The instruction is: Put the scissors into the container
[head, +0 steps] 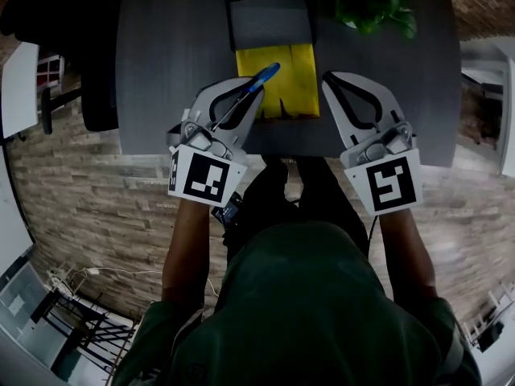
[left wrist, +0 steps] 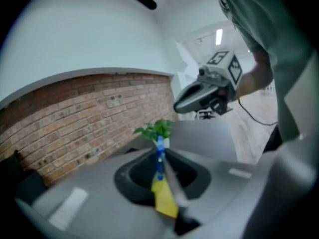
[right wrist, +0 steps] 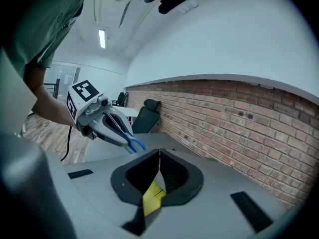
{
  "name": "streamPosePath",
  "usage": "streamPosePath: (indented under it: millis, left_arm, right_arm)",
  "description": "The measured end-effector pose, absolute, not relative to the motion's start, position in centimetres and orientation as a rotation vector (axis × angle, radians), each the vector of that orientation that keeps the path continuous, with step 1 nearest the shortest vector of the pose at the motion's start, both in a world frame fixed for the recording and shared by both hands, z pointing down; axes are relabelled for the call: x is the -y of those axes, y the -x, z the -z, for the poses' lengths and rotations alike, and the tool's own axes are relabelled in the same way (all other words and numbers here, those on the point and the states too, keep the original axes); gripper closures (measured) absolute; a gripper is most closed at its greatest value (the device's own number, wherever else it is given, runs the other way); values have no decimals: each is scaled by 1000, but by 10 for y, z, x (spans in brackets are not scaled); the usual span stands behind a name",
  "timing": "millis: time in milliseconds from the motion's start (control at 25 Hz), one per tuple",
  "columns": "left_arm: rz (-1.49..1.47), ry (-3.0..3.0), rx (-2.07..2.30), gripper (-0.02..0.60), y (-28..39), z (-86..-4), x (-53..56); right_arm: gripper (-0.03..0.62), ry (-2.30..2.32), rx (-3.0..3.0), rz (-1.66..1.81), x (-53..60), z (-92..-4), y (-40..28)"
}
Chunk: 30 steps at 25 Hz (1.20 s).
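Note:
My left gripper (head: 256, 88) is shut on the scissors (head: 249, 92), held up over the table. Their blue handles (head: 265, 75) stick out past the fingertips, above the yellow container (head: 296, 83). In the left gripper view the scissors (left wrist: 160, 158) run along the closed jaws, blue end far, over the yellow container (left wrist: 165, 201). My right gripper (head: 328, 79) hovers to the right of the container, shut and empty. In the right gripper view its jaws (right wrist: 159, 156) meet in a thin line. The container (right wrist: 152, 198) shows below, and the left gripper (right wrist: 102, 121) with the scissors (right wrist: 132, 143) is off to the left.
A grey box (head: 269, 21) stands right behind the container on the dark grey table (head: 169, 63). A green plant (head: 372, 2) sits at the back right. A black chair (head: 88, 63) stands at the table's left. A brick wall (right wrist: 239, 118) lies beyond.

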<state>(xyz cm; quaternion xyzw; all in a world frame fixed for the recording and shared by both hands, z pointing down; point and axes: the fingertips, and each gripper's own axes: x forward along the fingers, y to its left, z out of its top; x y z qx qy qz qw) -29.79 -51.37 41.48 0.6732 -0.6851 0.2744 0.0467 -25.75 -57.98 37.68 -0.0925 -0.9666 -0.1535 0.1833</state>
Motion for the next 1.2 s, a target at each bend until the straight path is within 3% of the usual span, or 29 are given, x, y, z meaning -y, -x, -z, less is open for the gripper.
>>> streamPosePath:
  millis: [1200]
  left_arm:
    - [-910,-1881,1881,545,313,-554,554]
  right_arm:
    - [586,347,2605,262,607,-470,266]
